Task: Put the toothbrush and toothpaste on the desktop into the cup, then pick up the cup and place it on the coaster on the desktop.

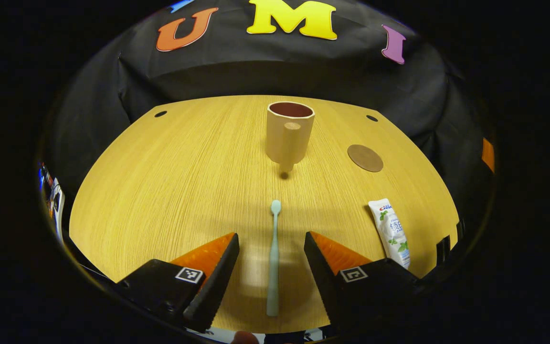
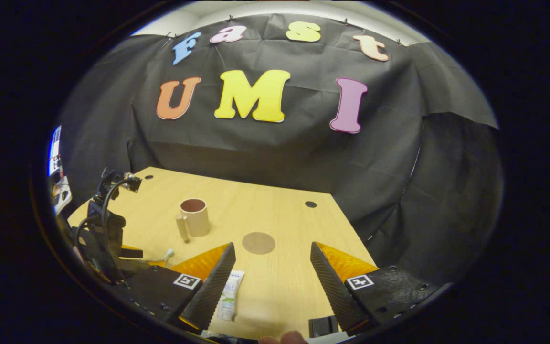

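Both my grippers are standing open over the desktop; toothbrush, toothpaste, cup and coaster are all lying apart on the wood.

In the left gripper view, I am holding my left gripper (image 1: 271,248) with its fingers spread wide to either side of the toothbrush (image 1: 273,260), which is lying flat on the desktop (image 1: 170,181) with its head pointing toward the cup (image 1: 289,134); whether the fingers are touching it I cannot tell. The cup is standing upright, empty, handle facing me, with the coaster (image 1: 365,158) just to its right and the toothpaste (image 1: 391,232) lying nearer, right of the toothbrush. In the right gripper view, I am holding my right gripper (image 2: 272,260) open and gripping nothing, the toothpaste lying beside its left finger and the coaster ahead between the fingers.
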Action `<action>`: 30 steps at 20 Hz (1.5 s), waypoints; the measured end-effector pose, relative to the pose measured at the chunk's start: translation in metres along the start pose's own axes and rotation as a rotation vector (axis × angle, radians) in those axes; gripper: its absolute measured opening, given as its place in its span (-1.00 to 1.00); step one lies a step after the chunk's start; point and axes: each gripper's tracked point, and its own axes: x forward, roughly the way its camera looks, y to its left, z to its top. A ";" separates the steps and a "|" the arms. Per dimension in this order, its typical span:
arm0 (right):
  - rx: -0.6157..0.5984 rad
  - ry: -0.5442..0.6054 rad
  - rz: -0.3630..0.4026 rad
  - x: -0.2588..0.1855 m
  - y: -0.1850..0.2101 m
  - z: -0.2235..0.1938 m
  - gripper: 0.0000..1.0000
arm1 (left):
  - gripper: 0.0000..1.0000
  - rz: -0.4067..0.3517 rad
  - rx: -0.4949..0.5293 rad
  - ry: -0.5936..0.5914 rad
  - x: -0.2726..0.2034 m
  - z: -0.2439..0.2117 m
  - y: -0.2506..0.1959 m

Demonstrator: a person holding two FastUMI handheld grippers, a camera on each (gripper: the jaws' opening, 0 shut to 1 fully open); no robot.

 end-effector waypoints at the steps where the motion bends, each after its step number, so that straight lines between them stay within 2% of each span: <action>1: 0.000 0.002 -0.001 0.000 0.000 -0.001 0.89 | 0.70 -0.003 -0.005 0.012 0.002 -0.001 0.000; 2: 0.001 0.003 -0.002 0.000 0.000 -0.001 0.89 | 0.59 -0.004 -0.009 0.023 0.004 -0.004 0.001; 5: 0.003 0.014 0.002 0.002 0.002 -0.003 0.89 | 0.43 -0.001 0.000 0.047 0.009 -0.007 0.000; 6: 0.004 0.022 0.005 0.005 0.003 -0.007 0.90 | 0.24 0.002 0.010 0.045 0.009 -0.006 0.000; 7: 0.006 0.033 0.010 0.007 0.006 -0.009 0.89 | 0.17 0.006 0.022 0.043 0.010 -0.006 0.001; 8: 0.010 0.045 0.015 0.009 0.007 -0.013 0.90 | 0.01 0.007 0.031 0.044 0.012 -0.007 0.000; 9: 0.014 0.064 0.023 0.011 0.010 -0.017 0.89 | 0.07 0.009 0.033 0.053 0.013 -0.008 -0.001; 10: 0.017 0.089 0.034 0.014 0.014 -0.024 0.89 | -0.19 0.007 0.026 0.063 0.013 -0.010 -0.002; 11: 0.018 0.118 0.048 0.018 0.018 -0.033 0.96 | -0.24 0.006 0.016 0.076 0.014 -0.013 -0.003; 12: 0.016 0.152 0.061 0.020 0.023 -0.040 0.90 | -0.24 0.007 0.002 0.090 0.016 -0.017 -0.002; 13: 0.013 0.181 0.072 0.023 0.028 -0.047 0.89 | -0.34 0.009 -0.009 0.105 0.017 -0.021 -0.001; 17: 0.006 0.277 0.106 0.025 0.040 -0.073 0.90 | -0.48 0.021 0.007 0.101 0.018 -0.019 0.002; 19: 0.008 0.324 0.115 0.027 0.046 -0.085 0.90 | -0.59 0.035 0.007 0.099 0.020 -0.018 0.004; 20: 0.010 0.346 0.117 0.028 0.047 -0.090 0.90 | -0.72 0.038 0.004 0.100 0.020 -0.018 0.004; 25: 0.022 0.489 0.142 0.036 0.060 -0.127 0.90 | -0.84 0.027 -0.016 0.096 0.016 -0.015 0.005; 30: 0.037 0.644 0.148 0.042 0.071 -0.158 0.90 | -0.89 0.025 -0.023 0.027 0.001 0.008 0.011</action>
